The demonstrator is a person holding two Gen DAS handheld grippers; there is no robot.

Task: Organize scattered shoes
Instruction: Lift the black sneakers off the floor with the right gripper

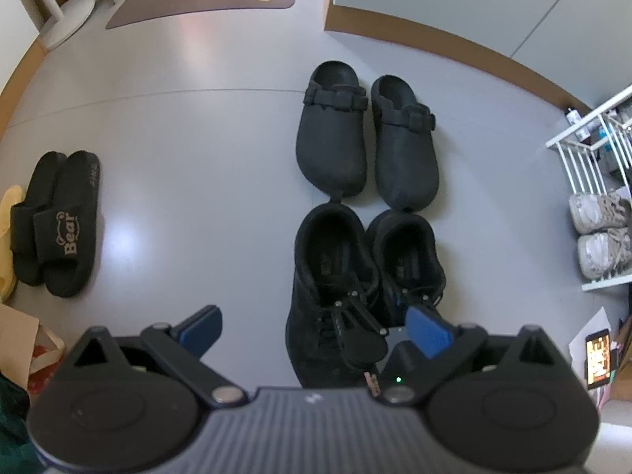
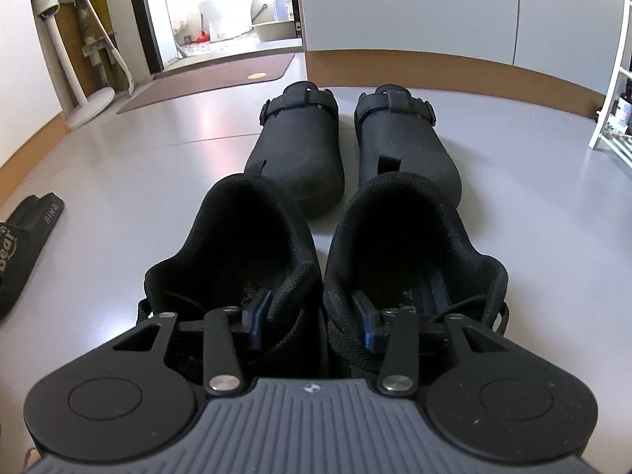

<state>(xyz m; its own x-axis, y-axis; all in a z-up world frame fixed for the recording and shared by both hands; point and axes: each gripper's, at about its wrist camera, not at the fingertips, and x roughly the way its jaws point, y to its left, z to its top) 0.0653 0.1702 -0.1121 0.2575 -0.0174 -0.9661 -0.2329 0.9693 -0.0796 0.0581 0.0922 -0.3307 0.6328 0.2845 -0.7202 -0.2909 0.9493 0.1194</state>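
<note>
Right gripper (image 2: 312, 316): clamped on both sneakers' (image 2: 245, 260) inner collars
Left gripper (image 1: 312, 331): spread wide, empty
Clogs (image 2: 300, 150): paired at 12 o'clock

Sneakers (image 1: 335, 284) side by side, clogs (image 1: 367, 138) just behind, slides (image 1: 59, 225) far left, rack (image 1: 592, 181) prob. right
</note>
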